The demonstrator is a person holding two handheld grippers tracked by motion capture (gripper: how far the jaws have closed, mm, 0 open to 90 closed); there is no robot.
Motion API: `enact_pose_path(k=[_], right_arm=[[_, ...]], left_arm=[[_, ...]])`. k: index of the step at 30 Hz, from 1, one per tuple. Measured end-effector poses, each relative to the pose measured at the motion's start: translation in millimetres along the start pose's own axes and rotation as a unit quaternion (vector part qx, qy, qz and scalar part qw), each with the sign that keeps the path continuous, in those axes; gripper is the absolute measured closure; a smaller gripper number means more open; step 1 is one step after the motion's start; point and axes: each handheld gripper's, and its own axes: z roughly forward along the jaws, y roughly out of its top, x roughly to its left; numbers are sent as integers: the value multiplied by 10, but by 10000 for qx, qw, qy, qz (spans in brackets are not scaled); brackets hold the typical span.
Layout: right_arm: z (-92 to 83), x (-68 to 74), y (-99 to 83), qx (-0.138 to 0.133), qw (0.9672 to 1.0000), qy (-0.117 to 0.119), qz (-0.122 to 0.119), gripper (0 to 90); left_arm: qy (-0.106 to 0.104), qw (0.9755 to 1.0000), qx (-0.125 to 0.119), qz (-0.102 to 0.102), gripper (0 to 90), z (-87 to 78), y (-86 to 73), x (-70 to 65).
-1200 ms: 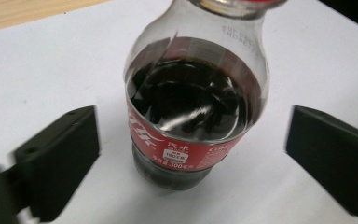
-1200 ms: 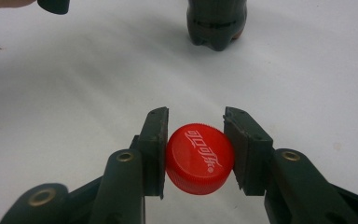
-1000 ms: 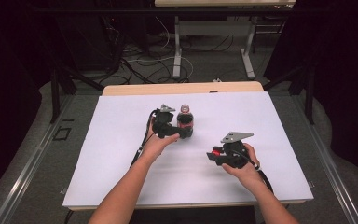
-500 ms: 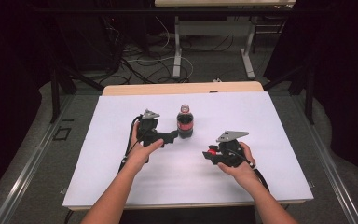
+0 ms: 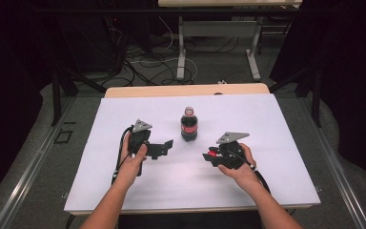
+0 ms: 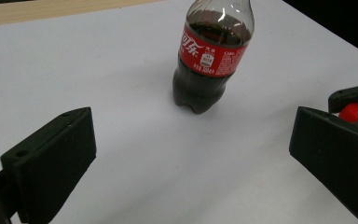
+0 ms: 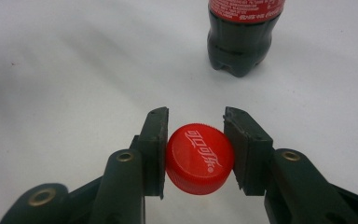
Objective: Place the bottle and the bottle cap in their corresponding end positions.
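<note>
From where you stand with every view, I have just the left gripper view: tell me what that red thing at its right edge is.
Observer: A red ribbed plastic bottle cap, clamped between the right gripper's pads.
Operator: Report the dark cola bottle's top.
Observer: The dark cola bottle stands upright with its neck open.
Operator: Give me my own gripper's position.
Observer: The left gripper is left of the bottle, apart from it, jaws wide open.
</note>
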Motion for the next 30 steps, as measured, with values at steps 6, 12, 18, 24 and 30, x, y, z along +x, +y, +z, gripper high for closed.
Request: enact_pose_path(k=[6,12,18,24,30], right_arm=[[95,30,41,27,10000,73,-41,604],[225,96,75,159,9997,189,-40,603],[364,173,51,190,9996,191,-120,603],[504,246,-47,321,9990,263,-181,603],[600,327,-122,447,9980,310,-336,603]], left_arm=[[91,9999,70,-61,7,-35,-123,113],[125,9998,28,-171,7,-81,-183,210],[113,9996,-6,-261,9,-113,-198,248],[92,9996,3,-263,13,-110,-210,247],[73,9995,14,-305,13,-101,-220,245]])
